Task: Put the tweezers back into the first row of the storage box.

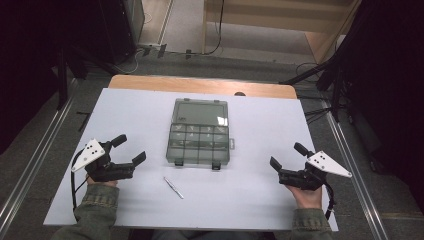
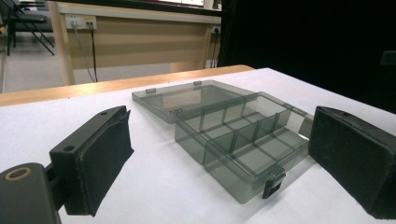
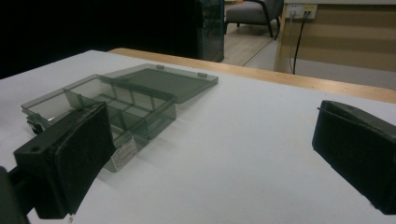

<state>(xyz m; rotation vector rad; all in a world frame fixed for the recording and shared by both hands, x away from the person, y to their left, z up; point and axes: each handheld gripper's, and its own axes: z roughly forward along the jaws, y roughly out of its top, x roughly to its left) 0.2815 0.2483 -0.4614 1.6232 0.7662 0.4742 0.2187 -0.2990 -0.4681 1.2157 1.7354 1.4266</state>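
Note:
A smoky transparent compartment box point(image 1: 199, 145) lies open at the middle of the white table, its lid point(image 1: 200, 112) folded flat behind it. The box point(image 2: 245, 144) appears ahead of my left gripper, and the same box point(image 3: 100, 109) sits ahead-left of my right gripper. A thin metal tool like tweezers point(image 1: 173, 187) lies in front of the box. My left gripper point(image 1: 129, 148) rests at the left of the box, open and empty. My right gripper point(image 1: 287, 155) rests at the right, open and empty too. The compartments look empty.
The white sheet point(image 1: 260, 200) covers a wooden table whose far edge point(image 1: 200, 85) shows bare wood. Past it stand dark stands and cables on the floor, and a wooden desk point(image 2: 135, 37) with wall sockets.

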